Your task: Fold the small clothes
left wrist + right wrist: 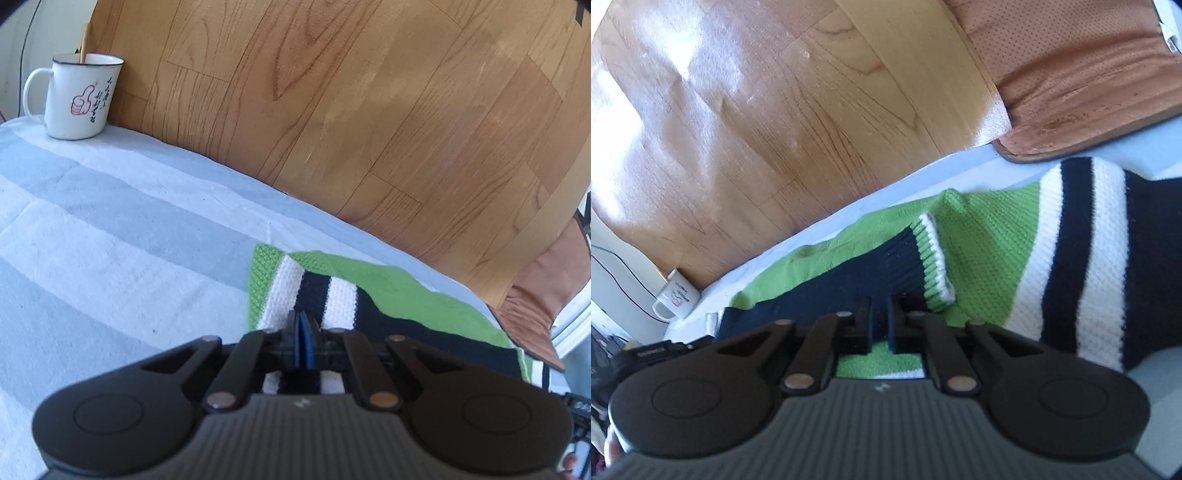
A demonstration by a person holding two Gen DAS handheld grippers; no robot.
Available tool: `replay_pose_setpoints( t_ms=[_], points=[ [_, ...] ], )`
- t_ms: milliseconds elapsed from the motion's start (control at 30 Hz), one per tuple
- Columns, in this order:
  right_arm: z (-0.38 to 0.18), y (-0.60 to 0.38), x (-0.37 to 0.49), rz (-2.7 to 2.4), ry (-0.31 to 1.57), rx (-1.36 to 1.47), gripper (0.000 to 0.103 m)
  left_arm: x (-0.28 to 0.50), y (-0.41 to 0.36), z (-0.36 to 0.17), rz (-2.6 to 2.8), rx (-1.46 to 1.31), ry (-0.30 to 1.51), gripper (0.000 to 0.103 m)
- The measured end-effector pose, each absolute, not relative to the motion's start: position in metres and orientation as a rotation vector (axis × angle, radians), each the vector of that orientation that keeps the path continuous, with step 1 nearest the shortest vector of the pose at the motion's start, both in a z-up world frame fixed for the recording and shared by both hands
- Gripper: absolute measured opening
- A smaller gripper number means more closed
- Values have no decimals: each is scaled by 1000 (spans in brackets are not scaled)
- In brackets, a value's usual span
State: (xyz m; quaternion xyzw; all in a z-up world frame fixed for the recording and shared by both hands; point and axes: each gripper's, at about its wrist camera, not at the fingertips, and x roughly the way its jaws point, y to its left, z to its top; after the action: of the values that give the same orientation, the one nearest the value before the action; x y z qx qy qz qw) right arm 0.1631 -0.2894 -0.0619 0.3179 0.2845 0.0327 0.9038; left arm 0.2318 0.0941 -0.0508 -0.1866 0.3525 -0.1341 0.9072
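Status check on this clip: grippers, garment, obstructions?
Left gripper shut at the striped knit sweater's edge. Right gripper nearly shut over its navy sleeve, grip unclear. Enamel mug stands well clear.

1. A cloth [110,229] covers the desk; the knitted garment [369,291] lies flat on it, close to the far edge.
2. Left wrist view: a mug [79,98] stands on the cloth at the far left corner, well apart from the garment, a stick [84,44] standing in it.
3. Floor [369,110] lies beyond the desk's far edge.
4. A mat [1071,81] lies on the floor, past the garment's right end.
5. Right wrist view: the garment's sleeve [894,266] lies folded over its body, cuff toward the right.
6. The left gripper [303,341] sits over the garment's left end, the right gripper [880,319] over the sleeve.
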Motion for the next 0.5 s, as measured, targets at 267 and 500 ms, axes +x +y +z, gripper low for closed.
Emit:
replay_pose_setpoints(
  t_ms=[267,500],
  points=[
    [-46,-418,15,-353,400,819,19,209,114,-23,-267,-509,616,12],
    [-55,-499,-42,-627,328,934,28,193,71,-9,-484,-401,581,18]
  ],
)
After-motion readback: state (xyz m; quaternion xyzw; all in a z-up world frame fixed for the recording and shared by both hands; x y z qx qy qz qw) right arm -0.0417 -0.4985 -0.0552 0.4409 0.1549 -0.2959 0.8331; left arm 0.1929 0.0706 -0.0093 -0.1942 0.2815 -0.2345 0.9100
